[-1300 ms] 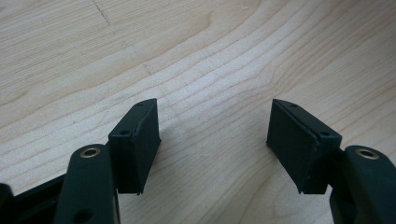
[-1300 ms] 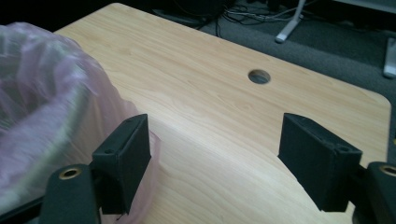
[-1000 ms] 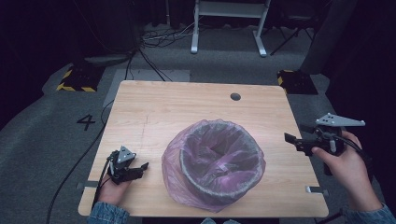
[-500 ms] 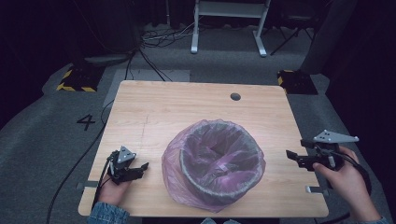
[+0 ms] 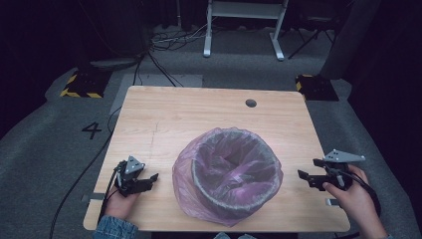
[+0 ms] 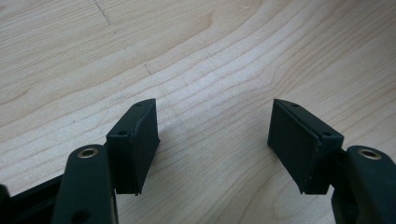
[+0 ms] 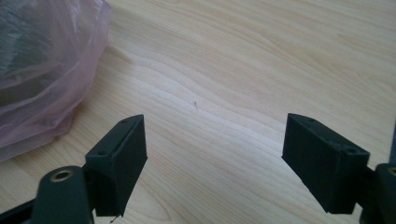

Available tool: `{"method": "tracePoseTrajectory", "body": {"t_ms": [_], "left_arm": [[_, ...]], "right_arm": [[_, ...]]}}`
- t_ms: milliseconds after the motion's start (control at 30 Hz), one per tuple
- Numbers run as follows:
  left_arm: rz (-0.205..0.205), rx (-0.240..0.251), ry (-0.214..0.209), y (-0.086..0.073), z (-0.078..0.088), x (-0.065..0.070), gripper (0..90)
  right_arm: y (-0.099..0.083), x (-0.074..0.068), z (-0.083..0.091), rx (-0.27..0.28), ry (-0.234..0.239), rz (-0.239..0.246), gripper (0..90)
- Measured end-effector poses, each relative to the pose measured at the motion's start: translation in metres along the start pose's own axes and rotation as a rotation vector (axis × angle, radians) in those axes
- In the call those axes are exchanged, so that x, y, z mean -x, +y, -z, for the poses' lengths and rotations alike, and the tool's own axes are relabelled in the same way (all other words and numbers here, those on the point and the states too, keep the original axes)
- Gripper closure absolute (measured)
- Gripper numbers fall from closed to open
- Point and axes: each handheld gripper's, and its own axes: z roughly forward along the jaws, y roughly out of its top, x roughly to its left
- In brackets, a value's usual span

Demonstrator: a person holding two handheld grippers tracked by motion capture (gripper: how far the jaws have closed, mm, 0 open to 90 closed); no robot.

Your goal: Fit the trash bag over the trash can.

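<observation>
A round grey bin (image 5: 231, 196) lined with a thin pink plastic bag (image 5: 189, 169) stands on the wooden table (image 5: 199, 114), near its front middle. My left gripper (image 5: 149, 178) rests low on the table's front left, a hand's width from the bag, jaws open over bare wood (image 6: 215, 135). My right gripper (image 5: 307, 172) is at the table's right edge, pointing toward the bin, jaws open with nothing between them (image 7: 215, 154). The bag's edge (image 7: 42, 79) lies at the upper left of the right gripper view.
A round cable hole (image 5: 251, 103) sits near the table's far edge. Cables (image 5: 74, 184) trail off the left side onto the grey floor. A white frame stand (image 5: 244, 25) and yellow-black floor blocks (image 5: 79, 84) lie beyond the table.
The right hand has sunk with its gripper toward the table at the right edge. The left hand, the bin and the bag have stayed put.
</observation>
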Motion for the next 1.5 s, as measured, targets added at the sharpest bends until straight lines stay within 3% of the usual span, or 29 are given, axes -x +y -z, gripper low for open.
{"method": "tracePoseTrajectory", "body": {"t_ms": [300,467,600,700,800,1067,1267,1333,1500], "left_arm": [[0.002,0.001,-0.002,0.000,0.000,0.000,33.3],[0.001,0.000,-0.002,0.000,0.000,0.000,33.2],[0.000,0.000,-0.001,0.000,0.000,0.000,33.2],[0.000,0.001,-0.001,0.000,0.000,0.000,33.2],[0.000,0.000,-0.001,0.000,0.000,0.000,33.2],[0.000,0.000,-0.001,0.000,0.000,0.000,33.1],[0.000,0.000,-0.001,0.000,0.000,0.000,33.1],[0.000,0.000,-0.001,0.000,0.000,0.000,33.1],[-0.003,0.000,-0.001,0.000,0.000,-0.001,32.9]], "right_arm": [[-0.018,-0.014,-0.017,0.020,-0.049,0.022,22.2],[-0.029,-0.019,-0.029,0.054,-0.037,-0.016,22.4],[-0.035,-0.020,-0.040,0.061,-0.059,-0.053,22.5],[-0.040,-0.021,-0.048,0.031,-0.084,-0.043,22.5],[-0.043,-0.024,-0.056,0.008,-0.081,-0.040,22.5],[-0.038,-0.023,-0.075,0.019,-0.104,-0.097,16.1],[-0.028,-0.019,-0.086,0.007,-0.129,-0.112,9.1],[-0.024,-0.014,-0.092,-0.016,-0.130,-0.118,0.0],[-0.022,-0.008,-0.094,-0.019,-0.119,-0.113,0.0]]}}
